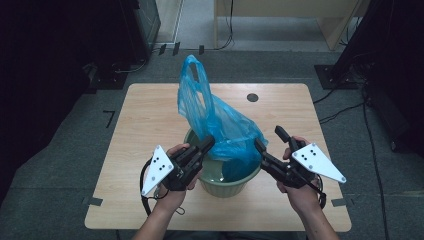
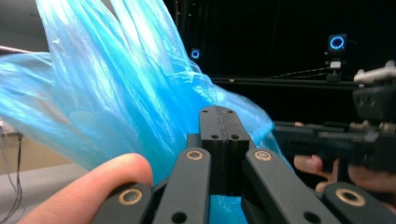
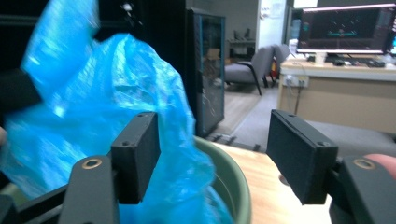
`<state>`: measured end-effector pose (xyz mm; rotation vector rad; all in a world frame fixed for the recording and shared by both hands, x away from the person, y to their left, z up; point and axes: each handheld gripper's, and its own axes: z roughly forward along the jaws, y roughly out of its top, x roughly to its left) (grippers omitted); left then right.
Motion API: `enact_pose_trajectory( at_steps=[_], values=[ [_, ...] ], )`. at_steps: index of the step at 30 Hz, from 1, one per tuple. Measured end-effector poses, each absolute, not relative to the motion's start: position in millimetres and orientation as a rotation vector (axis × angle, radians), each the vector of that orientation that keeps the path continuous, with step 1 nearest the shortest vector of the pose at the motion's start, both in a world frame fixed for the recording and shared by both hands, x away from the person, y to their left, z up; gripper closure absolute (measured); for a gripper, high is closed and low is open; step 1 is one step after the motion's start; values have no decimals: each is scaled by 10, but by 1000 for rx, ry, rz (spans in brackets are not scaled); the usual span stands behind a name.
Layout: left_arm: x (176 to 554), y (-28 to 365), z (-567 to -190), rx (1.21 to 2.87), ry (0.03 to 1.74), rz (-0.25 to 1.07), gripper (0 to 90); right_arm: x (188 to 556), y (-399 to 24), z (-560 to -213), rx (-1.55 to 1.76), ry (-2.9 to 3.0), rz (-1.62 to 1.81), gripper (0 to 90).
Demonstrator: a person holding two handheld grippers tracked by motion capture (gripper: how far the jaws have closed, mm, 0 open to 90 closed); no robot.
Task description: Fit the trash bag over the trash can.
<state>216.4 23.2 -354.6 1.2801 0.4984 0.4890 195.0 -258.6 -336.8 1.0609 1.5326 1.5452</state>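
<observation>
The left claw (image 1: 207,144) pinches the blue bag (image 1: 220,125) – the right claw (image 1: 270,142) (half-open, empty) may miss the rim, so the bag slips into the green bin (image 1: 222,186).

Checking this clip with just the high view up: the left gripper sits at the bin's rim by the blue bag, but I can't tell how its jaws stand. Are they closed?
Observer: Yes. In the left gripper view the left gripper has its jaws pressed flat together, with the blue bag right behind the tips; whether film is pinched between them I cannot tell.
Operator: And the right one?
Observer: The right gripper is open. Its left pad lies against the bag, and nothing is between the pads.
Operator: Where is the bin rim relative to those jaws?
Observer: The green bin rim runs through the gap between the pads, with bag film draped inside it.
</observation>
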Motion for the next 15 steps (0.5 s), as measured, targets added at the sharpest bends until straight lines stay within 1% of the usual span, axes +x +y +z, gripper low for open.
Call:
enact_pose_trajectory(
  at_steps=[8,15],
  values=[
    [2174,255,-3533,1284,503,499,900,1903,-2623,-3090,990,1504,1626,355],
    [2157,214,-3526,1285,469,500,900,2039,-2497,-2953,993,1559,1632,397]
  ],
)
